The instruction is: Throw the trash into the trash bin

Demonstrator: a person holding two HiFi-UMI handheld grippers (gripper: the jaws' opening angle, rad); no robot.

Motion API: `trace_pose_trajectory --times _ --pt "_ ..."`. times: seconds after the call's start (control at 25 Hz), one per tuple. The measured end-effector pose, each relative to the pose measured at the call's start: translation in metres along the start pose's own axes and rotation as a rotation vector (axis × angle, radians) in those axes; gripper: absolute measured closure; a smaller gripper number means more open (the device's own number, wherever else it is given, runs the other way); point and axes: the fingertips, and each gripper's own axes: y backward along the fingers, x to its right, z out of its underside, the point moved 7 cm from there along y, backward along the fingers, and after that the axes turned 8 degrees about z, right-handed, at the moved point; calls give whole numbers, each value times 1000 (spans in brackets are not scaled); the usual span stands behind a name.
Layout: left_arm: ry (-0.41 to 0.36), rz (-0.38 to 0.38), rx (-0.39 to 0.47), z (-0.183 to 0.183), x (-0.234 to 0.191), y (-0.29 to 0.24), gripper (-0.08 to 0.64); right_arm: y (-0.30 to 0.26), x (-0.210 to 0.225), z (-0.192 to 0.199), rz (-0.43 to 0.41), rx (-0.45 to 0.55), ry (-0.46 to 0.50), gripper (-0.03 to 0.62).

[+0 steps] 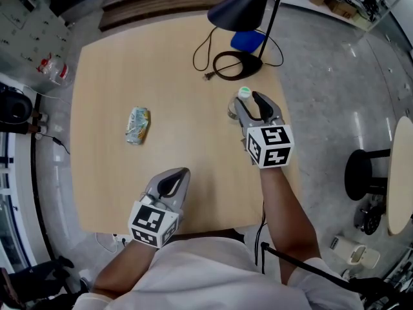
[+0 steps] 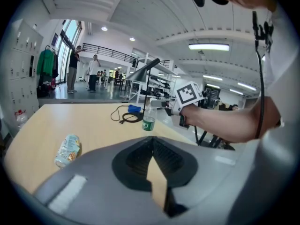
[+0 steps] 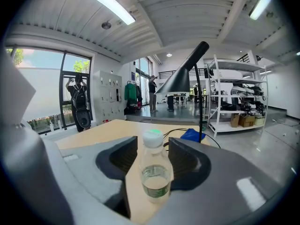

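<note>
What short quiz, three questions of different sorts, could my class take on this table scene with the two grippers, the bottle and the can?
1. True or false: the can lies on its side on the table, apart from both grippers.
2. What stands between the right gripper jaws? A) the bottle B) a cable C) nothing
3. Fill in: the left gripper has its jaws ____, with nothing in them.

Key: 1 true; 2 A, the jaws stand open around it; 3 shut.
</note>
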Motion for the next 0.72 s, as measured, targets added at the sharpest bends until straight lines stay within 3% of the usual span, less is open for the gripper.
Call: trace_pose_trajectory --times 0.4,0.72 --pt "43 -1 -11 9 0 3 552 -19 -2 2 29 -28 15 393" --pt "42 -3 18 10 -4 6 552 -8 -8 -3 17 -6 80 434"
